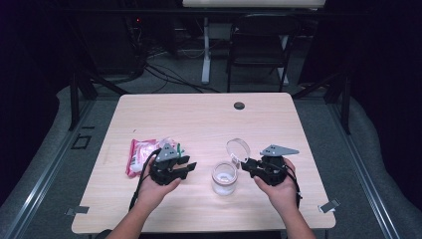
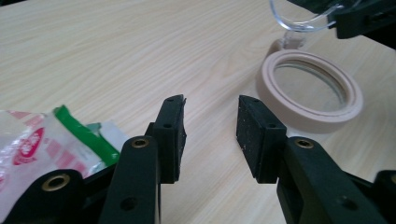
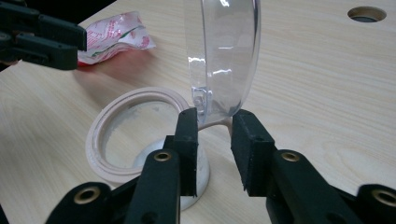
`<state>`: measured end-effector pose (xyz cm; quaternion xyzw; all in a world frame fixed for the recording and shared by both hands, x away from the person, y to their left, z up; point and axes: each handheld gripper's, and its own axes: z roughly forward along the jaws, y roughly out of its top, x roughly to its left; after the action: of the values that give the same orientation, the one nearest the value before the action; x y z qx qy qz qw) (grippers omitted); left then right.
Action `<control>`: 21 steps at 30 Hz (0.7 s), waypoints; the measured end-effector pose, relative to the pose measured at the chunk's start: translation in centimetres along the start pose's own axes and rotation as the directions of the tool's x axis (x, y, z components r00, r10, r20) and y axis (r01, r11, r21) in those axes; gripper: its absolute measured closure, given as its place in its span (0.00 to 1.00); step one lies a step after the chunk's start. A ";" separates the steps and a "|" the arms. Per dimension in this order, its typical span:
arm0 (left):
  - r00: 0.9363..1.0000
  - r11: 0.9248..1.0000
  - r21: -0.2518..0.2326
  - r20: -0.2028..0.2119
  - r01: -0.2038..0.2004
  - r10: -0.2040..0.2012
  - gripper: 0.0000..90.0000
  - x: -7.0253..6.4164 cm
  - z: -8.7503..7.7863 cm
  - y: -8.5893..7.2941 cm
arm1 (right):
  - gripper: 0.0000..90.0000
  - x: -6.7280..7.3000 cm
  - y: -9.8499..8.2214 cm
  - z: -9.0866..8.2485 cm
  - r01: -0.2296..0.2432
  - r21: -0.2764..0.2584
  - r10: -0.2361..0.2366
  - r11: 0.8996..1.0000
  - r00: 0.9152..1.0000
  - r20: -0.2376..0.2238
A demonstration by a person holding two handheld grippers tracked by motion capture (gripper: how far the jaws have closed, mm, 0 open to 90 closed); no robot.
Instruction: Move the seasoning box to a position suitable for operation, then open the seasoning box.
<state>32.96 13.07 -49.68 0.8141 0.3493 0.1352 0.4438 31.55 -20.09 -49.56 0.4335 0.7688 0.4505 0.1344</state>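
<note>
The jar stands near the tabletop middle, its clear lid tipped up at 1 o'clock. The right claw seems to pinch the lid's edge. The left claw, at 9 o'clock, is open and empty beside a snack bag.

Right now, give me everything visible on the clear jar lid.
The clear lid looks like transparent plastic, round and shallow with a low rim. It is swung open and stands roughly on edge, hinged by a small clear tab to the jar, which has a beige rim and stands open and upright on the table. The right gripper has the lid's lower edge between its jaws; whether the pads press on it is unclear.
</note>
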 end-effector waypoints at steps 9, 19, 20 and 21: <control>0.997 0.999 -0.014 -0.055 0.052 -0.053 0.59 2.3 -1.1 0.4 | 0.63 0.4 0.9 -1.5 0.035 0.041 -0.035 0.999 0.999 0.015; 0.993 0.998 0.024 -0.105 0.053 -0.050 0.58 4.5 -2.9 -0.6 | 0.56 0.4 1.5 -2.7 0.022 0.108 -0.021 0.994 1.000 -0.008; 0.992 0.998 0.035 -0.117 0.051 -0.046 0.58 4.6 -3.0 -0.9 | 0.58 0.4 1.5 -2.8 0.028 0.102 -0.028 0.994 1.000 -0.009; 0.991 0.998 0.042 -0.126 0.048 -0.042 0.57 4.7 -3.0 -1.1 | 0.59 0.4 1.6 -2.9 0.036 0.098 -0.035 0.995 0.999 -0.011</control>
<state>34.22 18.61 -49.32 0.8058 0.3976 0.1681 0.4053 30.43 -21.06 -46.60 0.4240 0.7982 0.4115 0.1173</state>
